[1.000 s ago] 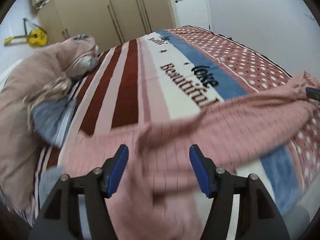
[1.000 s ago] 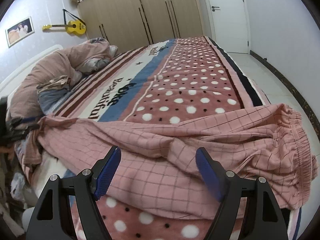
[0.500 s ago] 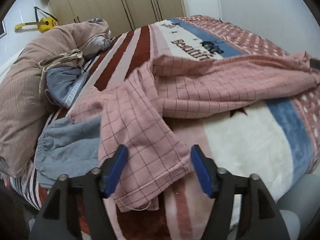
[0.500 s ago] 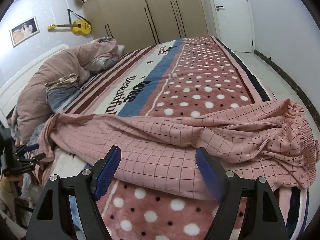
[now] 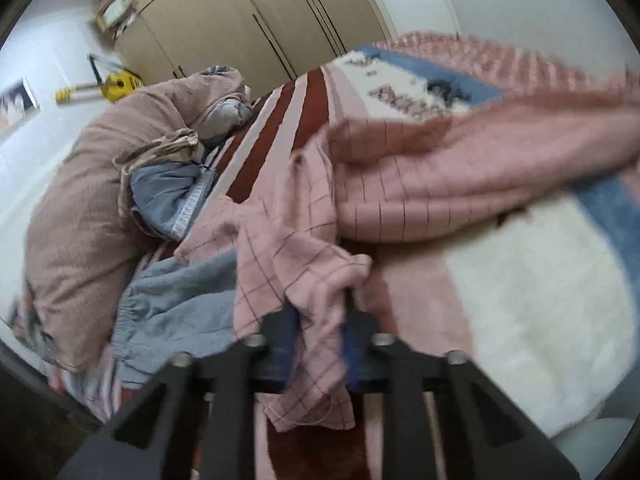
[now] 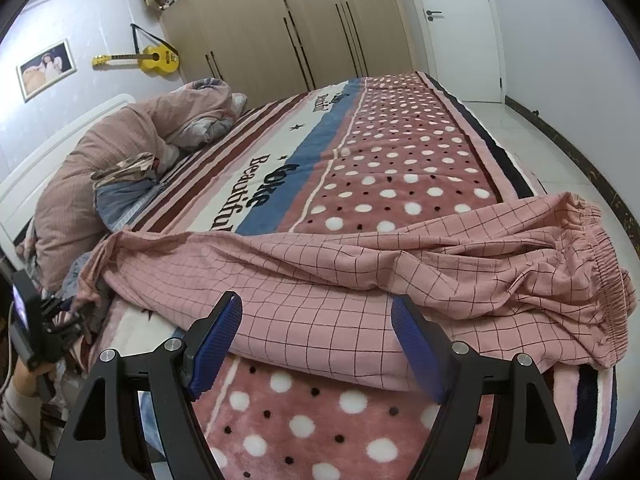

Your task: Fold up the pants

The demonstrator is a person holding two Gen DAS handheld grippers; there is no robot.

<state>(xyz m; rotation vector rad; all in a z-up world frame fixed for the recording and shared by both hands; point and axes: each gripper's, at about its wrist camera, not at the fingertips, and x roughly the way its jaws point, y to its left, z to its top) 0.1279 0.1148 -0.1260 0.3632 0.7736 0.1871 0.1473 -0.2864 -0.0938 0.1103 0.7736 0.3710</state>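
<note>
Pink checked pants lie stretched across the bed, elastic waistband at the right, legs running left. In the left wrist view the leg end is bunched and blurred. My left gripper is shut on the hem of the pant leg, cloth hanging between its blue pads. It also shows far left in the right wrist view. My right gripper is open and empty, just in front of the pants' near edge, near the middle of the legs.
The bed carries a patterned blanket with dots, stripes and lettering. A pink duvet pile and grey-blue clothes lie at the left. Wardrobes, a door and a yellow guitar stand behind. Floor runs along the right.
My left gripper has closed on the hem of the pant leg; it was open half a second ago. The right gripper has stayed open and backed off slightly.
</note>
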